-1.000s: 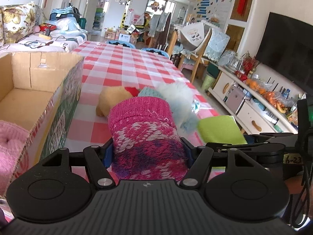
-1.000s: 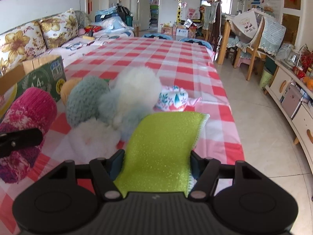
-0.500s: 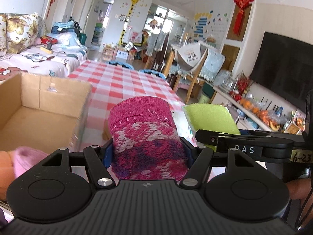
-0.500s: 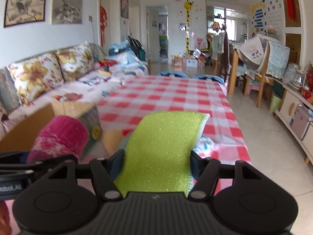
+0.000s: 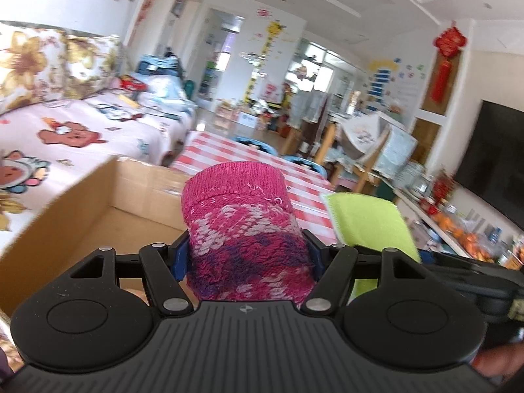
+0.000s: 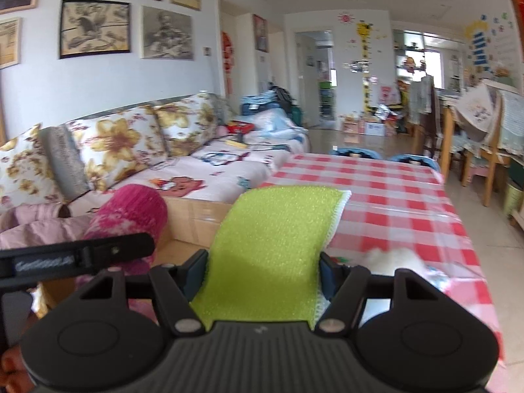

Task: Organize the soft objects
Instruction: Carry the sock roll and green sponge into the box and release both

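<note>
The left gripper (image 5: 245,255) pinches a pink knitted sock (image 5: 242,226) above the cardboard box (image 5: 82,216), likely for dropping in. The right gripper (image 6: 263,271), just right of the box, clamps a green sponge cloth (image 6: 278,245), probably headed there too.

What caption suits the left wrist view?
Left tool grips a pink knitted sock above an open cardboard box, green cloth alongside.

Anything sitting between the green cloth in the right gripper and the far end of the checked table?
No: in the right wrist view the checked tablecloth runs bare beyond the green cloth to its far edge.
</note>
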### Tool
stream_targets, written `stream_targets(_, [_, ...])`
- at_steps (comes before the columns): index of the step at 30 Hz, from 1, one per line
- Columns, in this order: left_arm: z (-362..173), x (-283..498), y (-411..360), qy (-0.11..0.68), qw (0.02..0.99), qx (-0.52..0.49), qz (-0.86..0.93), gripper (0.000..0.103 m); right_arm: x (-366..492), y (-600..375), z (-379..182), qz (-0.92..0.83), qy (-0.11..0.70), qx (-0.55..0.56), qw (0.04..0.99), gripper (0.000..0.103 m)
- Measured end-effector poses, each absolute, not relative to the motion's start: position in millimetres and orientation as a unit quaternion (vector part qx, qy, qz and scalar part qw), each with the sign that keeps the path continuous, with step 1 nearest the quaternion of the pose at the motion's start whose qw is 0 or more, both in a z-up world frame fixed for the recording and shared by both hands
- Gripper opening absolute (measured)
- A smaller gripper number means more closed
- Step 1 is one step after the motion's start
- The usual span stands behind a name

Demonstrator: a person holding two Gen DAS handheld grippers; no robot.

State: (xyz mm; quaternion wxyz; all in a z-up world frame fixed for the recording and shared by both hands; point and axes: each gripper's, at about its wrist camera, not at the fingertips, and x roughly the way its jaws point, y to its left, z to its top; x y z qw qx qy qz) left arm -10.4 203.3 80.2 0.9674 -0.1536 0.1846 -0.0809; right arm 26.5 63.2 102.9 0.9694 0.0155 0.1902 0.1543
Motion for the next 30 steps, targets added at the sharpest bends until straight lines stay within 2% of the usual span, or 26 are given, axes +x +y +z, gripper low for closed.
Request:
stream_targets(18, [75,0,243,0.223,0.962,-0.157,0.028,0.082,49,144,89,0.238,0.203,-0.040,0.949,0.071])
stream_targets(20, [75,-5,237,0.229,0.960,-0.156,0.030,0.083,49,150,87,0.242,0.207,-0.051,0.947,0.075])
stream_targets(23, [73,-4,237,0.239,0.959,-0.149,0.034,0.084,50,161,79,0.246,0.219,-0.078,0.941,0.086])
stream_targets(25, [71,-3,239,0.244,0.957,-0.152,0.037,0.083,48,166,75,0.248,0.228,-0.100,0.936,0.098])
stream_targets(26, [72,-5,239,0.241,0.957,-0.153,0.040,0.086,46,168,74,0.245,0.225,-0.111,0.936,0.100])
stream_targets(27, [74,-7,240,0.237,0.959,-0.152,0.041,0.097,43,169,74,0.243,0.218,-0.121,0.938,0.102])
stream_targets(30, [77,-11,239,0.225,0.963,-0.144,0.043,0.100,35,166,79,0.245,0.208,-0.119,0.939,0.102])
